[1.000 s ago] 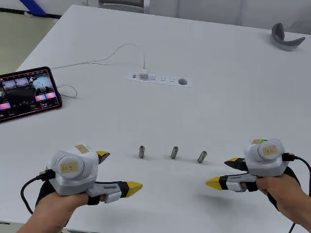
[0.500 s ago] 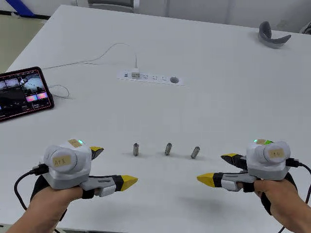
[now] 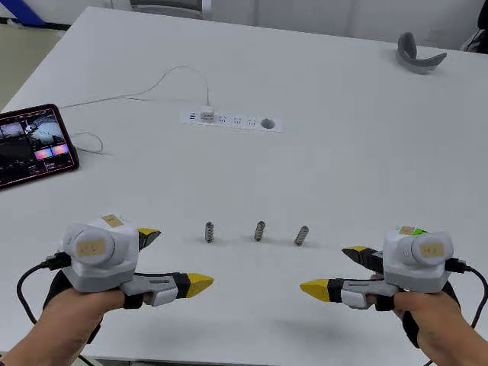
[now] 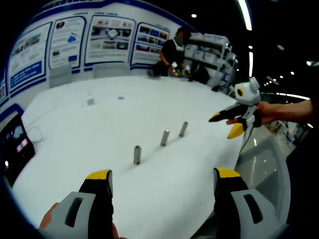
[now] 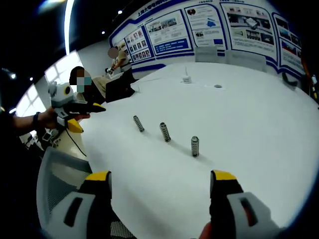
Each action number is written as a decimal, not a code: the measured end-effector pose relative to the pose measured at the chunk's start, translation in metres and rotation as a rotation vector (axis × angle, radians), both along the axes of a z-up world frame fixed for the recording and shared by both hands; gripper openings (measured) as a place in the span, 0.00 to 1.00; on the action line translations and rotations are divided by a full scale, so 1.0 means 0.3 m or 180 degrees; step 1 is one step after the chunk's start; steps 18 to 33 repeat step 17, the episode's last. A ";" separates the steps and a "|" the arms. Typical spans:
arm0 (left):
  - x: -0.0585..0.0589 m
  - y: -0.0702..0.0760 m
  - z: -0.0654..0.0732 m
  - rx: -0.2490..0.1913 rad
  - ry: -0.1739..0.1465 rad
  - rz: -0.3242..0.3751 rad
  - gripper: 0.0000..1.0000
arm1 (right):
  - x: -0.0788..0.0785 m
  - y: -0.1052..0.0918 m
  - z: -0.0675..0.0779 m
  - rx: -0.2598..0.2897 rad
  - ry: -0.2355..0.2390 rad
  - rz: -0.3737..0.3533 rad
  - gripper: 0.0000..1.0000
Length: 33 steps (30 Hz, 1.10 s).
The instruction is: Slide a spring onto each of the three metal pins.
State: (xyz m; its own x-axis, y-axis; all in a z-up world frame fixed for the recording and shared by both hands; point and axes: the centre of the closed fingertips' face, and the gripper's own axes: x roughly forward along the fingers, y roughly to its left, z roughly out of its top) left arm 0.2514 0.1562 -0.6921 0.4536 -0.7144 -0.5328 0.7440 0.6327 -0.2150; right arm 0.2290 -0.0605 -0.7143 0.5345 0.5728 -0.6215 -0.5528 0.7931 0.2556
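Observation:
Three short upright metal pins stand in a row on the white table, and each shows spring coils around it: left pin (image 3: pixel 209 232), middle pin (image 3: pixel 259 230), right pin (image 3: pixel 301 235). The same row appears in the right gripper view (image 5: pixel 164 131) and in the left gripper view (image 4: pixel 164 137). My left gripper (image 3: pixel 175 259) is open, held low and to the left of the row with nothing between its yellow tips. My right gripper (image 3: pixel 333 270) is open and empty too, to the right of the row. Both point inward at each other, nearer to me than the pins.
A tablet (image 3: pixel 30 145) lies at the table's left edge. A white power strip (image 3: pixel 229 120) with a plugged cable sits mid-table, and a grey curved object (image 3: pixel 415 55) rests far right. People stand beyond the table (image 4: pixel 174 50). A grey chair (image 5: pixel 55 174) is by the near edge.
The head camera has shifted, so the picture has slid up and left. Both grippers stay open and empty on either side of the row, and the right one has sunk slightly towards me.

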 end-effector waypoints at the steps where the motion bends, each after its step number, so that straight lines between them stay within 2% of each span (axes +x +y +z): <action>1: 0.004 0.002 0.000 0.0012 -0.0030 0.0001 0.84 | -0.001 0.002 0.001 0.0008 -0.0001 -0.0002 0.83; 5: -0.001 -0.003 0.006 -0.0021 -0.0021 -0.0029 0.83 | -0.006 0.010 -0.001 0.0028 0.0005 -0.0003 0.84; 6: -0.003 -0.003 0.004 -0.0030 0.0021 -0.0013 0.84 | -0.007 0.012 -0.001 0.0032 0.0009 -0.0003 0.84; 9: 0.002 0.001 0.001 -0.0033 -0.0003 -0.0001 0.85 | -0.009 0.017 -0.001 0.0052 0.0015 -0.0002 0.84; 14: 0.005 0.011 -0.004 -0.0054 0.0034 0.0025 0.86 | -0.010 0.021 -0.005 0.0052 0.0021 0.0018 0.85; 33: 0.003 0.013 -0.001 -0.0045 0.0025 0.0027 0.86 | -0.011 0.024 -0.006 0.0055 0.0026 0.0026 0.85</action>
